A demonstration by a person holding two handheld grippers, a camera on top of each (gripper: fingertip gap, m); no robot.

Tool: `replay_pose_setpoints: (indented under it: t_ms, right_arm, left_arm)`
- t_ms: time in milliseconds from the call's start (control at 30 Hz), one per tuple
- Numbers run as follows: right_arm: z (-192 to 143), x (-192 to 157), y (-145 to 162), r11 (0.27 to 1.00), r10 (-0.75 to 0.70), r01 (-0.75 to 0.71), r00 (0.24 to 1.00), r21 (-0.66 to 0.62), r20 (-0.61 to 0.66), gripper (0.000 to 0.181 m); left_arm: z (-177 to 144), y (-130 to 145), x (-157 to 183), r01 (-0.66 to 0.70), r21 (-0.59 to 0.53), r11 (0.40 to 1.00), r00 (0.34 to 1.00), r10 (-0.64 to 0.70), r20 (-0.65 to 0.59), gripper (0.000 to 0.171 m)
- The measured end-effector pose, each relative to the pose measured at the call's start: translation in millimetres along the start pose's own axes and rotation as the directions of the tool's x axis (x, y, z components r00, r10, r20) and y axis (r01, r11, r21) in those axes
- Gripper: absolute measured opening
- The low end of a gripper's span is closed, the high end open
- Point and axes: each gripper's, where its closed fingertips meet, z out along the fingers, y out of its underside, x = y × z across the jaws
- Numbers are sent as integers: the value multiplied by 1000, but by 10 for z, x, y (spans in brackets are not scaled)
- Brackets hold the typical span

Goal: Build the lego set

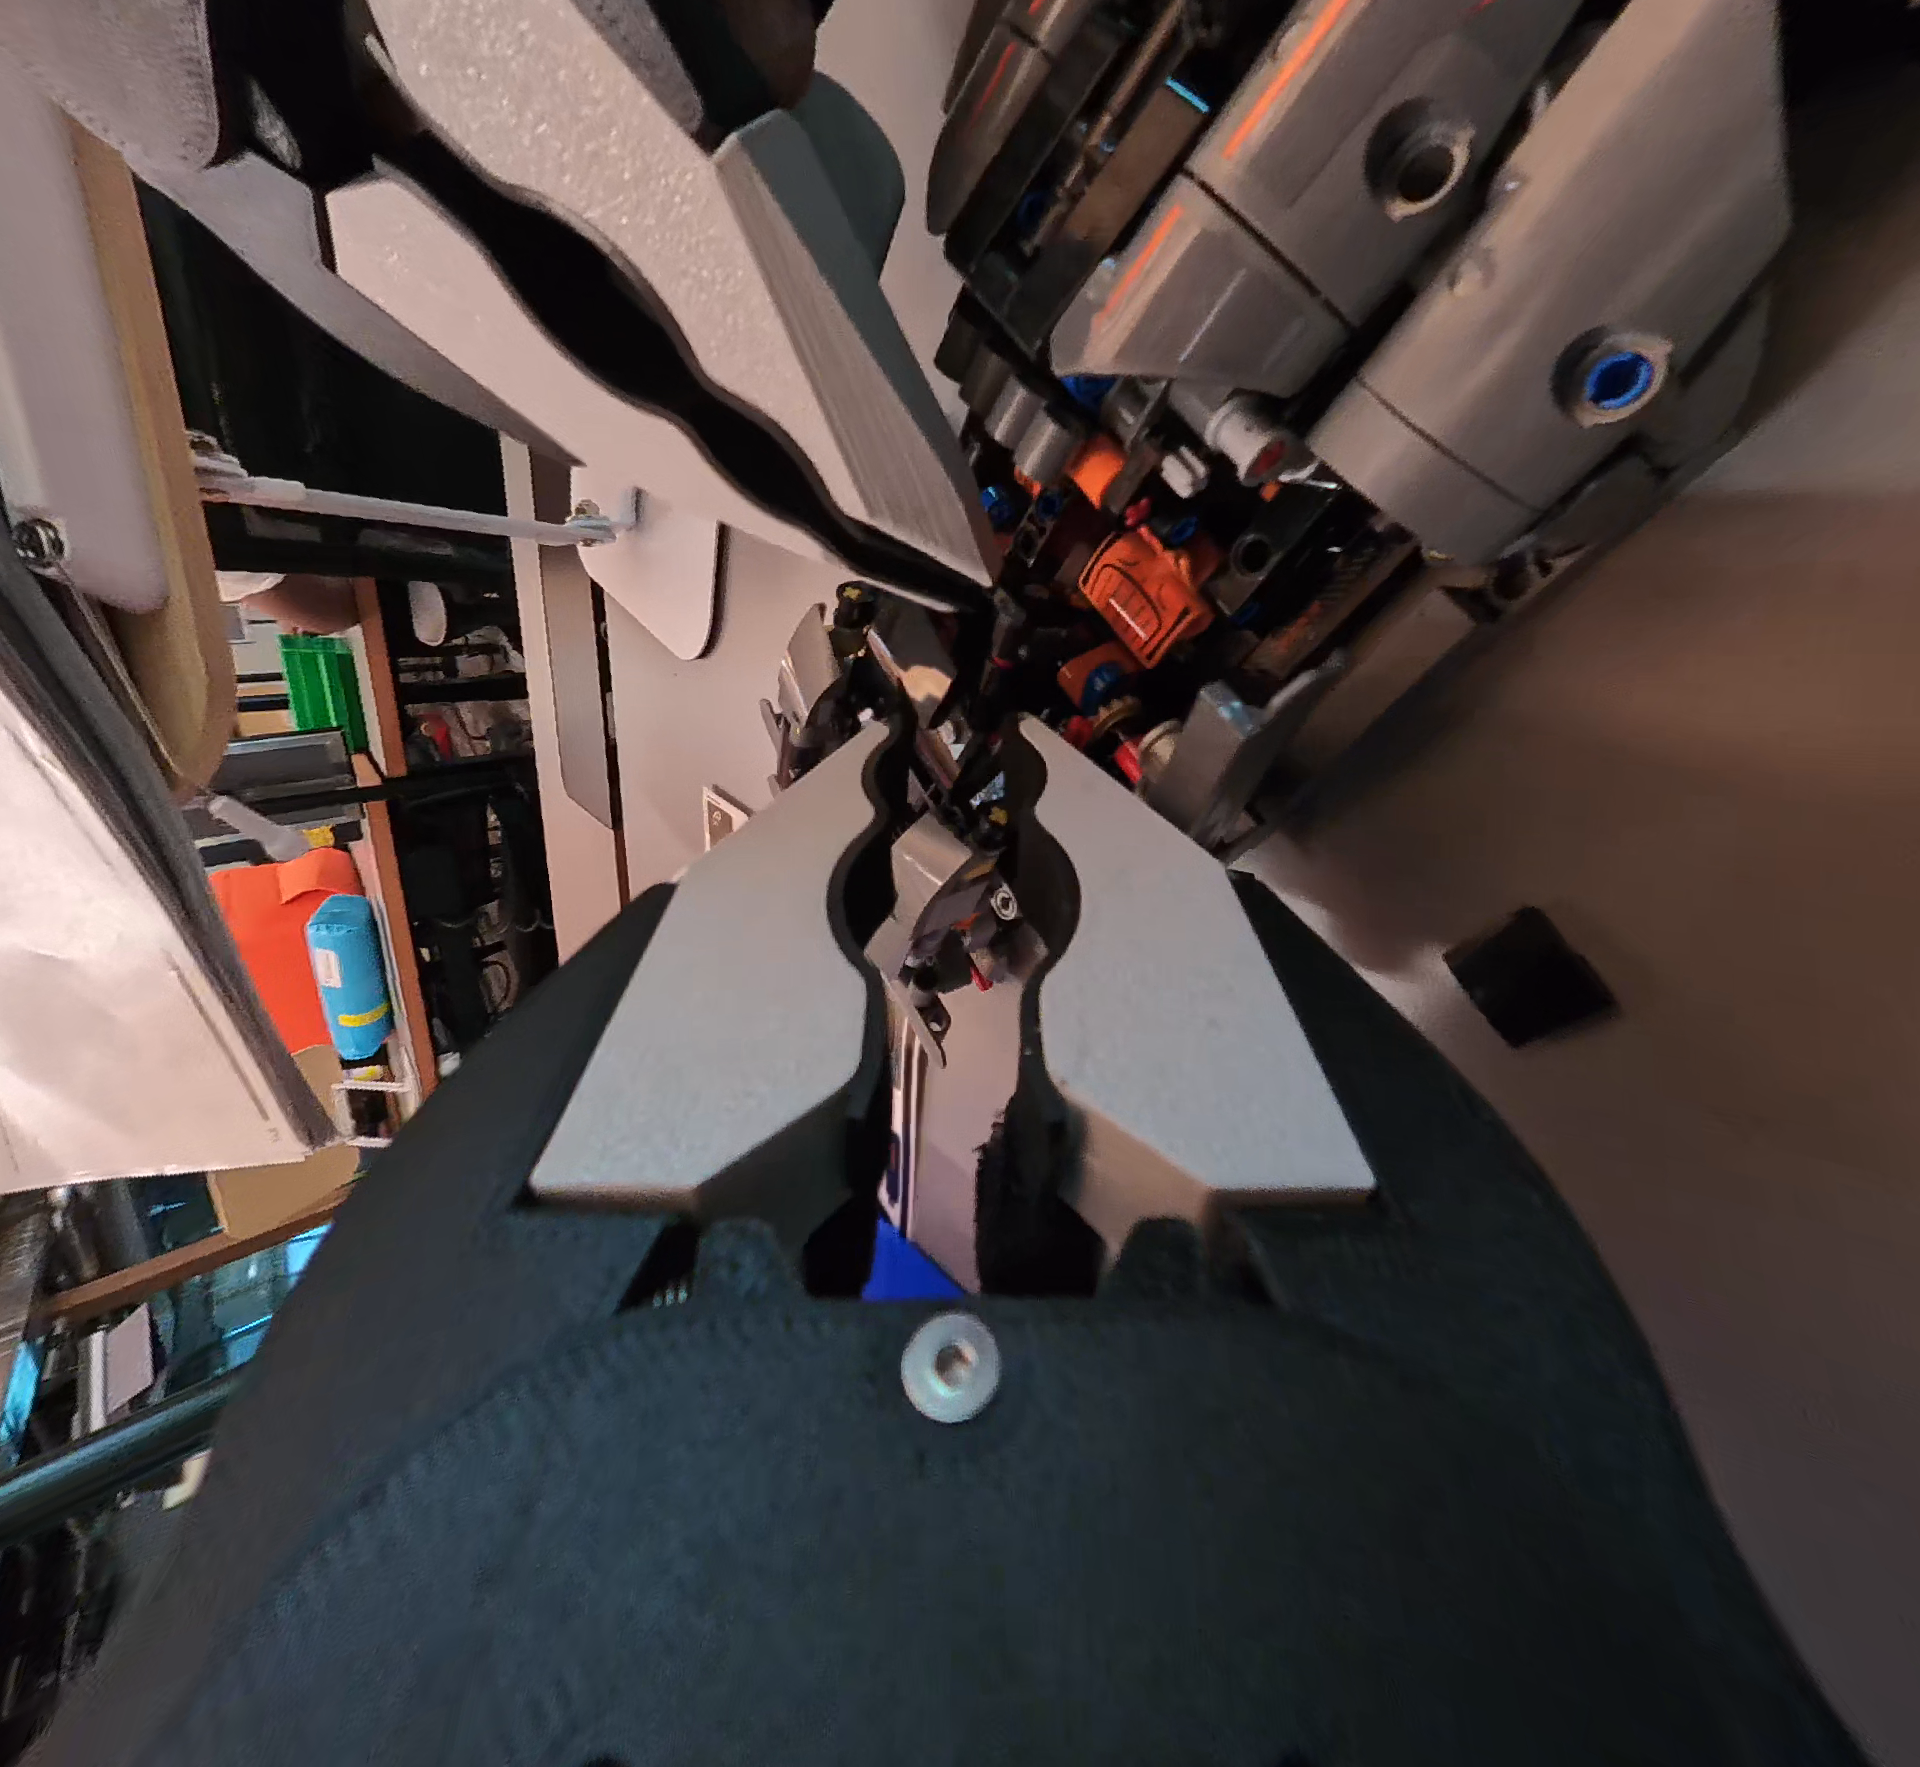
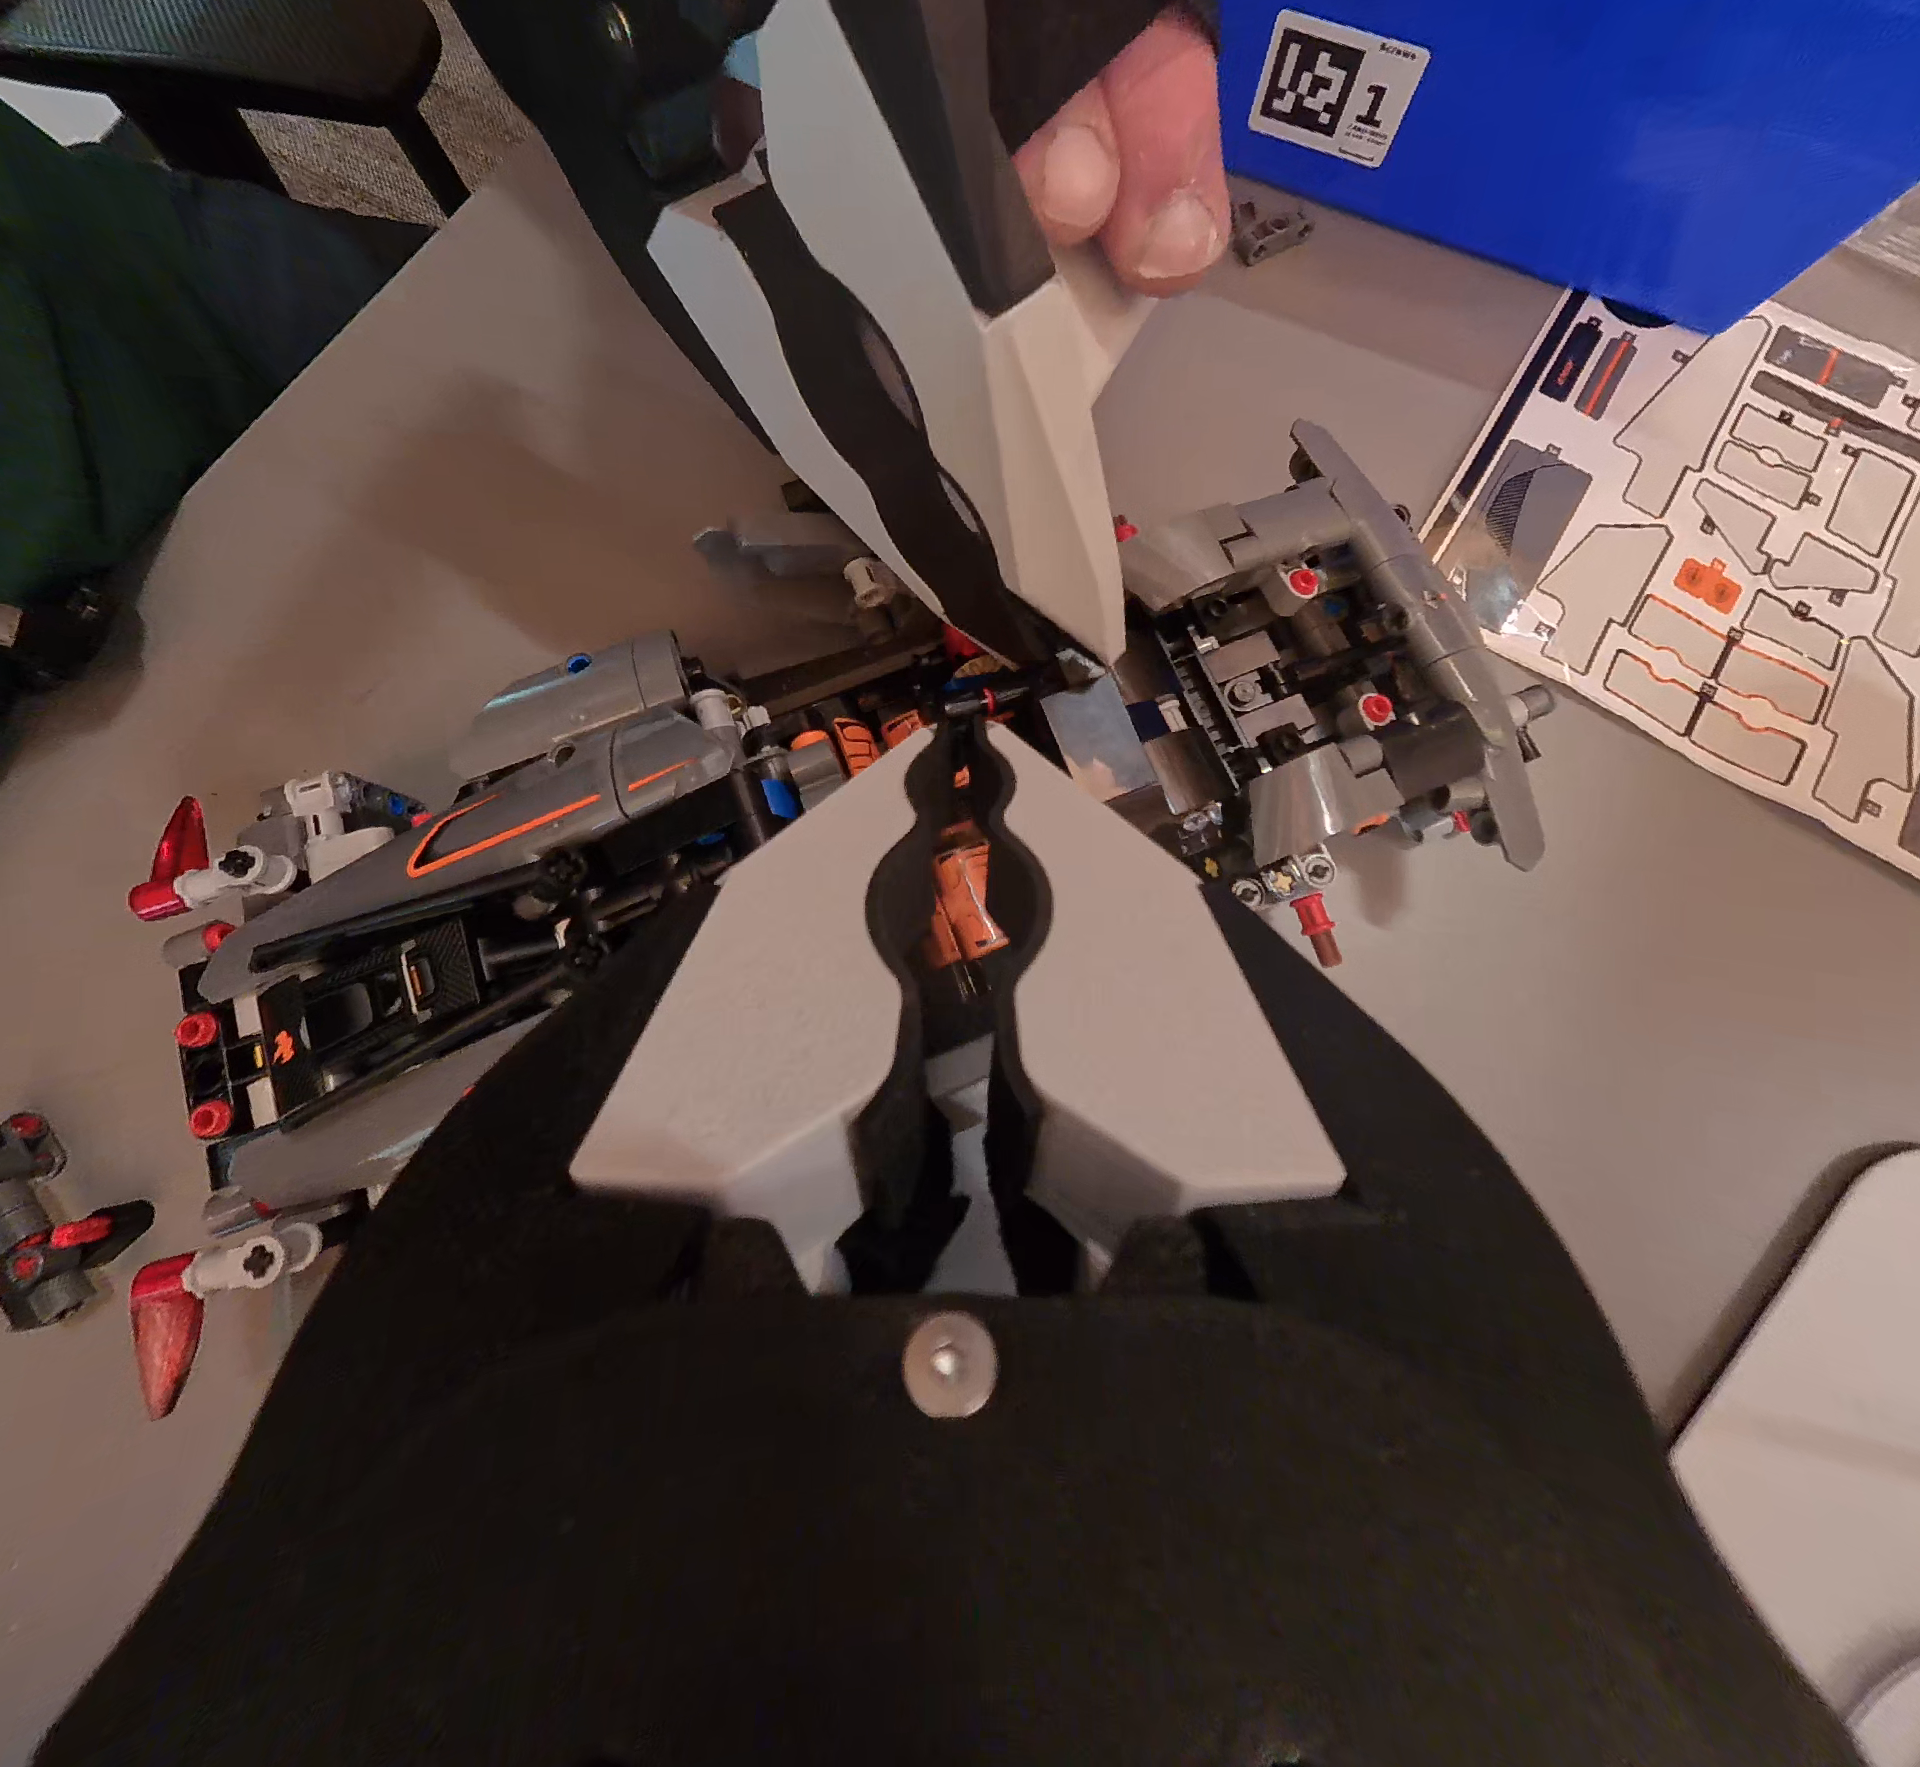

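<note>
A dark grey Lego car (image 2: 468,865) with orange stripes lies on the grey table (image 2: 1558,990); it also shows in the left wrist view (image 1: 1299,263). Its orange seat (image 1: 1143,590) sits in the open middle. My right gripper (image 2: 961,728) and my left gripper (image 1: 951,751) meet tip to tip over that middle. Both are shut on a thin black Lego rod (image 2: 992,691), which runs between the left fingertips (image 1: 971,730). The left gripper (image 2: 1049,647) comes down from above in the right wrist view, and the right gripper (image 1: 982,579) comes from the upper left in the left wrist view.
A blue box (image 2: 1558,55) with a square marker tag stands at the back right, beside a sticker sheet (image 2: 1714,522). Loose grey and red parts (image 2: 42,1218) lie at the left edge. A black chair (image 2: 208,24) stands beyond the table. A hand (image 2: 1132,159) holds the left gripper. The tips of both grippers are at nearly the same place.
</note>
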Motion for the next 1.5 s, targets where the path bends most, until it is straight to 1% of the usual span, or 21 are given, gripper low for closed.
replay_pose_setpoints:
  t_ms: [133, 300, 433, 500, 733, 1000, 1167, 1233, 1433, 1500]
  right_arm:
    - [-5, 5, -6, 1000, 1, -1, 1000, 10, -4, 0]
    - [-8, 9, -4, 1000, 0, 0, 1000, 12, -6, 0]
    - [-14, 15, -8, 1000, 2, -2, 1000, 19, -7, 0]
    - [-22, 20, -4, 1000, 4, -3, 1000, 18, -8, 0]
    - [-34, 30, 10, 1000, 10, -10, 1000, 17, -8, 0]
    - [-52, 49, 8, 999, 30, -29, 999, 19, -16, 0]
    - [-72, 66, 12, 1000, 27, -26, 999, 17, -30, 0]
    - [-73, 63, -4, 999, 34, -33, 999, 27, -29, 0]
    - [-104, 82, -35, 997, 49, -47, 998, 56, -43, 1]
    - [-132, 81, -55, 995, 64, -61, 997, 74, -38, 5]
  left_arm:
    - [-3, -40, 4, 28, 25, 999, 999, -28, -34, 20]
    - [27, -51, -11, 20, 17, 1000, 999, -20, -42, 24]
    - [46, -53, 2, 21, 20, 1000, 999, -20, -39, 21]
    - [65, -56, 21, 30, 23, 999, 999, -29, -42, 16]
    - [88, -58, 4, 47, 29, 998, 999, -47, -12, 14]
    - [92, -64, 10, 19, 35, 999, 1000, -20, 23, 8]
    - [92, -69, -8, 45, 34, 998, 998, -47, 40, 8]
    - [85, -70, -19, 28, 31, 999, 998, -29, 59, 8]
    - [82, -82, -40, 45, 45, 998, 995, -49, 86, 8]
    - [81, -83, -54, 48, 49, 998, 994, -53, 96, 7]
